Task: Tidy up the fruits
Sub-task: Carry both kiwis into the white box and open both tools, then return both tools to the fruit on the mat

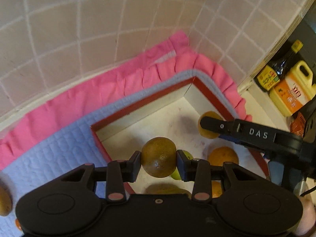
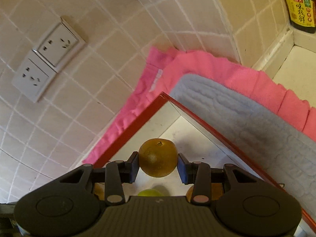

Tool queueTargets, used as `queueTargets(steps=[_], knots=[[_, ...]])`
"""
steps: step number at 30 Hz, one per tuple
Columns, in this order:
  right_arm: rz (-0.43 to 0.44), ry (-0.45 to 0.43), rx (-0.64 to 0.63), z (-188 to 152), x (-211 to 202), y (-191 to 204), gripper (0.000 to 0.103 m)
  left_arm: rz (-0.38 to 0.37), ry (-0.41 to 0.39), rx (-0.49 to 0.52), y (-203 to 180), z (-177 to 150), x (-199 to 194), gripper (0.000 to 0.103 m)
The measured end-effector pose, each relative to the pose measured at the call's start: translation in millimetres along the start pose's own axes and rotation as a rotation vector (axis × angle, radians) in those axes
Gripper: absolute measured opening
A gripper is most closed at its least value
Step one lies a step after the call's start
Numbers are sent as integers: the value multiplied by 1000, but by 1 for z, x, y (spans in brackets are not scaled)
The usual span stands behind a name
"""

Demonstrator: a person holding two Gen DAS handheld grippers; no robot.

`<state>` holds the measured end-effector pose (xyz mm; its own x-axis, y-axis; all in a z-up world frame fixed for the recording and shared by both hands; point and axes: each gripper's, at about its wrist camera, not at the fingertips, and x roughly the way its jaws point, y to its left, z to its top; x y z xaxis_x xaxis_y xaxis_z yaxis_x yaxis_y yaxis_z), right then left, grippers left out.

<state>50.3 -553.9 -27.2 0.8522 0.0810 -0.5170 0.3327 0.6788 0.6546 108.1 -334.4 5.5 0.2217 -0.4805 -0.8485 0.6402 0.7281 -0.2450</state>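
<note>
Readable lettering
"DAS" stood in white on the right claw [image 1: 209, 125]; the dark bottle [image 2: 300, 6] label read "味极鲜".

- I count two hand-held grippers: left hand-held gripper [image 1: 159, 163], right hand-held gripper [image 2: 158, 165].
- Two brown fruits clamped, one per gripper: brown fruit [image 1: 158, 157], second brown fruit [image 2: 157, 157].
- One red-rimmed box [image 1: 142, 103].
- Orange fruits in it: at least two I can see, orange fruit [image 1: 222, 156] the clearest.
- One green fruit [image 2: 150, 193].
- Two cloths: pink cloth [image 1: 98, 92], pale blue towel [image 1: 59, 144].
- Two wall sockets [image 2: 45, 59].
- One dark sauce bottle [image 2: 300, 6], one yellow jug [image 1: 292, 90].
</note>
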Motion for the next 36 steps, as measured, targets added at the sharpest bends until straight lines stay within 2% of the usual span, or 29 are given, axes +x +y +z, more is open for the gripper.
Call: queueTargets(steps=[7, 11, 12, 13, 14, 18, 28, 36], knots=[[-91, 74, -5, 0, 15, 0, 43, 23, 17, 12, 1, -1, 13, 45], [-96, 83, -4, 2, 19, 0, 50, 30, 30, 20, -2, 0, 17, 47], [-83, 77, -3, 2, 19, 0, 60, 34, 24, 21, -2, 0, 16, 60], [-72, 71, -1, 3, 17, 1, 66, 42, 12, 26, -3, 1, 14, 79], [-66, 67, 3, 4, 16, 2, 68, 52, 0, 31, -5, 1, 12, 82], [-51, 47, 17, 6, 8, 7, 79, 88, -32, 66, -9, 6, -1, 81], [-26, -19, 5, 13, -27, 29, 79, 148, -109, 50, 3, 10, -45, 81], [2, -41, -47, 8, -47, 63, 79, 193, -170, 20, 24, 4, -88, 81]])
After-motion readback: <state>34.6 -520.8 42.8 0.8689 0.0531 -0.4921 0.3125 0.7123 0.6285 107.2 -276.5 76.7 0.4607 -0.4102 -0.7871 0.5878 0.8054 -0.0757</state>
